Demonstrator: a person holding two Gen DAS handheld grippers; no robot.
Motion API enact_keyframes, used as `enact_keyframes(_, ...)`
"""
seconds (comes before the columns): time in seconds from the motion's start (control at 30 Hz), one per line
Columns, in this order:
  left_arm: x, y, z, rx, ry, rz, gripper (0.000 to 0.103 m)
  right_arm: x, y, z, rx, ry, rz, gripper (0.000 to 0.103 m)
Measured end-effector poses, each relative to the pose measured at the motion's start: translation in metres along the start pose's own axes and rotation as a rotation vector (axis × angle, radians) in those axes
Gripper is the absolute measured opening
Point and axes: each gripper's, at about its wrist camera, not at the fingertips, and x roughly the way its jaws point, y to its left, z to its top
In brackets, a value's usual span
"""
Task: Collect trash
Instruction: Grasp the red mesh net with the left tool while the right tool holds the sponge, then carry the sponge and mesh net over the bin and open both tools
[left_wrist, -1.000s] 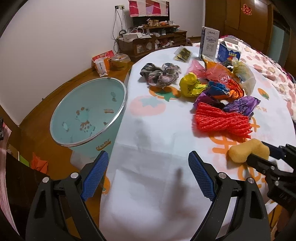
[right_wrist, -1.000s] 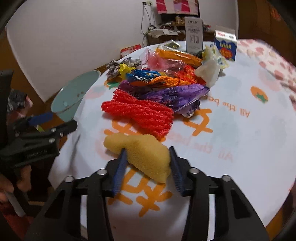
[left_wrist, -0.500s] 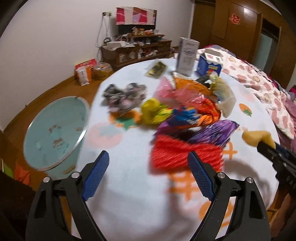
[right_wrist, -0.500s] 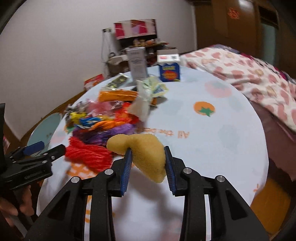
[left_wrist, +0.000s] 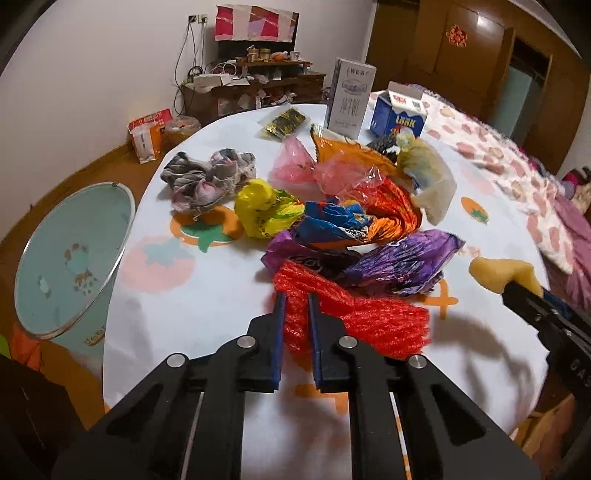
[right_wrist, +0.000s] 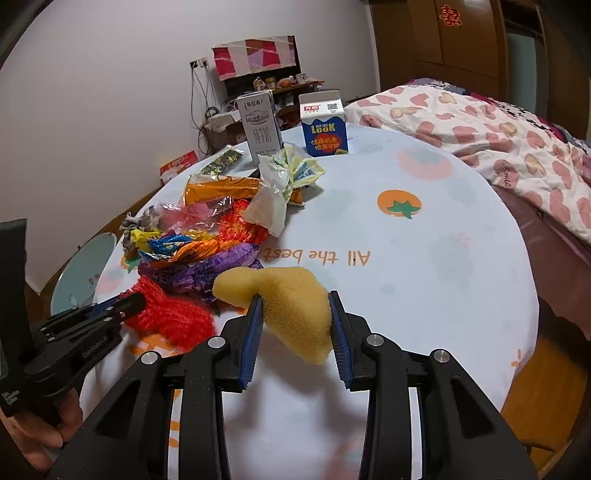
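We had our left gripper jaws pinched on the near end of the soft, light red net beside the purple wrapper, while our right gripper jaws squeezed the squishy yellow sponge.

My left claw pinches the near end of the red net, which lies crumpled on the table. My right claw holds the yellow sponge above the cloth. Behind the net sits a heap of wrappers. The bin stands beside the table, perhaps almost empty.
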Motion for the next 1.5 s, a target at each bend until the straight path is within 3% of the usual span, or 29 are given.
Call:
enact_keyframes(0.33,-0.048,0.03,-0.005,-0.005,-0.076,0.036,0.012,-0.013,0.016,0.003,-0.012,-0.037,-0.004,0.036)
enact_keyframes(0.7,-0.083,0.072,0.007,-0.065,-0.158,0.109,0.012,-0.012,0.066,0.014,-0.092,-0.057,0.046,0.035)
enact_keyframes(1.0,-0.114,0.129,0.016,-0.157,-0.234,0.221,0.011,-0.01,0.123,0.026,-0.178,-0.082,0.113,0.035)
enact_keyframes(1.5,-0.141,0.223,0.015,-0.3,-0.269,0.418,0.011,0.016,0.222,0.036,-0.304,-0.077,0.218,0.036)
